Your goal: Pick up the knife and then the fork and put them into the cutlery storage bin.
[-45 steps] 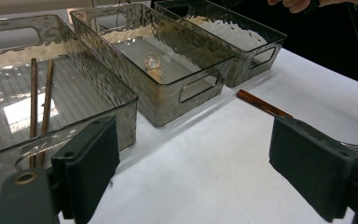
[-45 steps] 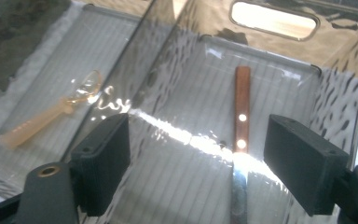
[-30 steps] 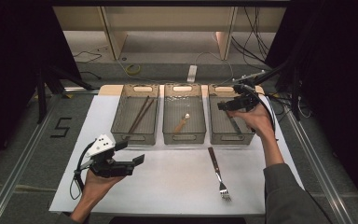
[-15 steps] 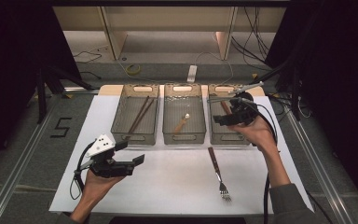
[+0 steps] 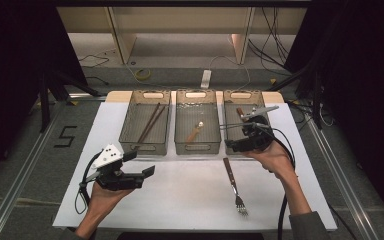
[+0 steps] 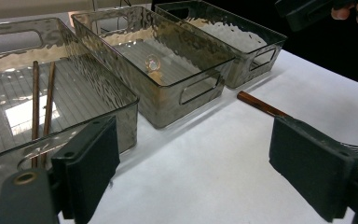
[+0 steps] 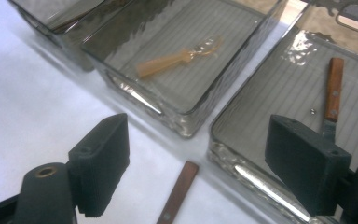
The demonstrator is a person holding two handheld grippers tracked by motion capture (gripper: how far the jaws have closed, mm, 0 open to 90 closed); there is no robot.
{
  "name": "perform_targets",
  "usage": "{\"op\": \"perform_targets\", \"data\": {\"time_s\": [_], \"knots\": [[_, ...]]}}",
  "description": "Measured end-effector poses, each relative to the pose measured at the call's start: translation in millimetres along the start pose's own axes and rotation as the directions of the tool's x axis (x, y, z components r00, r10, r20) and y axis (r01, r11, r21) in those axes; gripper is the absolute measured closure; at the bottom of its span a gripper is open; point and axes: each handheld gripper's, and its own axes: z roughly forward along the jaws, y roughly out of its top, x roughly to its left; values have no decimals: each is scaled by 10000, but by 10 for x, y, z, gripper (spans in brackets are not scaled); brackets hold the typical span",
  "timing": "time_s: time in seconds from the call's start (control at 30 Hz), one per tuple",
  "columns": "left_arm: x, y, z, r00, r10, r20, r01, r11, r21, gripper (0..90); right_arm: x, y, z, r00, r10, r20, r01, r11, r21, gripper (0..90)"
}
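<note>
Three clear bins stand in a row at the back of the white mat (image 5: 190, 200). Two chopsticks (image 5: 149, 124) (image 6: 42, 107) lie in the left bin (image 5: 125, 131). The middle bin (image 5: 180, 146) holds a spoon (image 5: 196, 131) (image 7: 177, 58). A brown-handled knife (image 7: 334, 88) rests in the right bin (image 5: 230, 97). On the mat lies a fork (image 5: 232, 184) with a brown handle (image 6: 261, 105) (image 7: 177, 193). My left gripper (image 5: 141, 164) (image 6: 200, 172) hovers open over the mat's left, nothing between its jaws. Above the right bin's front edge my right gripper (image 5: 232, 142) (image 7: 200, 163) is open and empty.
The mat's front edge lies near the person. Grey floor with a marked "5" (image 5: 65, 136) borders the left side. Metal rails (image 5: 330, 160) run along both sides. Cables (image 5: 285, 200) trail from each gripper. Open mat stretches between the fork and the left gripper.
My right gripper has drawn back from over the far part of the right bin to its front edge, nearer the fork. The left gripper has stayed put.
</note>
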Motion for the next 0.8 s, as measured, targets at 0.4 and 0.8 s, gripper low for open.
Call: {"op": "perform_targets", "data": {"time_s": [0.4, 0.8], "knots": [[-11, 1, -10, 10000, 49, 7, -49, 10000, -40, 156, 84, -132, 131, 9994, -328, -91, 335, 9953, 909, 247], [-14, 1, -11, 10000, 74, 19, -74, 9999, -71, 156, 188, -379, 380, 9974, -713, -57, 704, 9647, 2536, 271]]}}
